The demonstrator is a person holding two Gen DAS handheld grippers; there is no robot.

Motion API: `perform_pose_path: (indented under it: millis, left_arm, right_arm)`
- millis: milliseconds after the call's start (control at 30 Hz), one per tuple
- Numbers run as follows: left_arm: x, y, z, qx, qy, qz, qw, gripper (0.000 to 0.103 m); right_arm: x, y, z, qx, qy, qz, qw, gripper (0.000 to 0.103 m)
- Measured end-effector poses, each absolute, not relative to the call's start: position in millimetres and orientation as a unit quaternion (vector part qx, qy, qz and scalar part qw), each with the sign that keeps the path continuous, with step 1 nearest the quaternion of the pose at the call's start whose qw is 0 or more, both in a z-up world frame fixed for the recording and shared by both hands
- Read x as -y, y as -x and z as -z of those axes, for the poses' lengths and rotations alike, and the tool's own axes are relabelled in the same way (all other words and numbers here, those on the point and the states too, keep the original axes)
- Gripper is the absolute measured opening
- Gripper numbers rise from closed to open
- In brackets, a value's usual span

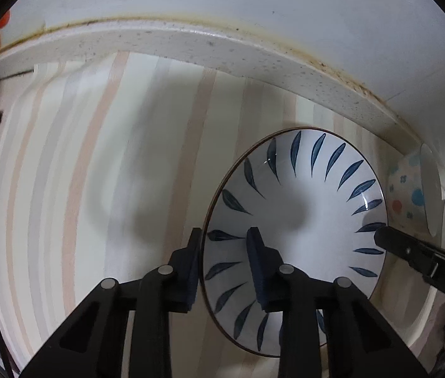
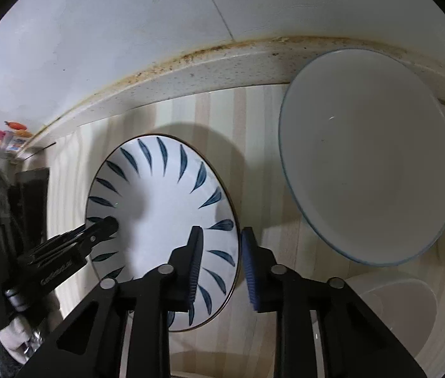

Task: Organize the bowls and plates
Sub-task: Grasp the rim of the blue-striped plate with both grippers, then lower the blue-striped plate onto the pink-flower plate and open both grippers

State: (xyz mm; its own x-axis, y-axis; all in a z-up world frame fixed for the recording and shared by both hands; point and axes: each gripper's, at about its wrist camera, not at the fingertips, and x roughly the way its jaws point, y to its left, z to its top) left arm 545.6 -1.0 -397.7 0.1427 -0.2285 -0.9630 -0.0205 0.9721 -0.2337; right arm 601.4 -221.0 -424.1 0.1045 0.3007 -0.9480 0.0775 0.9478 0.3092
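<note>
Slippage looming as the main worry while straddling opposite rims of the leaf-patterned plate, apparently lying flat on the striped desk, though not showing clearly whether already lifted. Holding the left gripper over the plate's left edge, fingers parted, one inside the well and one outside, not yet pinching. Holding the right gripper over the right edge the same way, fingers spread with the rim in the gap. Risking, on closing unevenly, a glazed rim skating out of one pair of pads and the plate tipping or dropping back onto the desk. Risking also, on lifting with one side lagging, a twist prying the rim loose. Crowding the white bowl near the plate's right side, so swinging rightward probably meaning a knock of ceramic on ceramic.
</note>
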Motion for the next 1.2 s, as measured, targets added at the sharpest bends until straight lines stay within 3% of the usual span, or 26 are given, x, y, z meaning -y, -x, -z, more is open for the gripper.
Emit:
perform_pose_path:
  millis: [133, 433, 667, 1200]
  left_arm:
    - [-1, -542, 393, -0.651, 0.085, 0.078, 0.75, 0.018]
    - [-27, -524, 393, -0.66, 0.108, 0.096, 0.737, 0.022]
    - [-33, -515, 383, -0.642, 0.09, 0.087, 0.756, 0.017]
    - [-24, -437, 291, -0.616, 0.06, 0.129, 0.774, 0.017]
  right_arm:
    - [217, -601, 426, -0.659, -0.132, -0.069, 0.737, 0.019]
    - [198, -598, 433, -0.681, -0.121, -0.079, 0.718, 0.021]
    - [199, -596, 437, -0.663, -0.122, -0.079, 0.734, 0.016]
    - [225, -502, 345, -0.625, -0.156, -0.082, 0.761, 0.016]
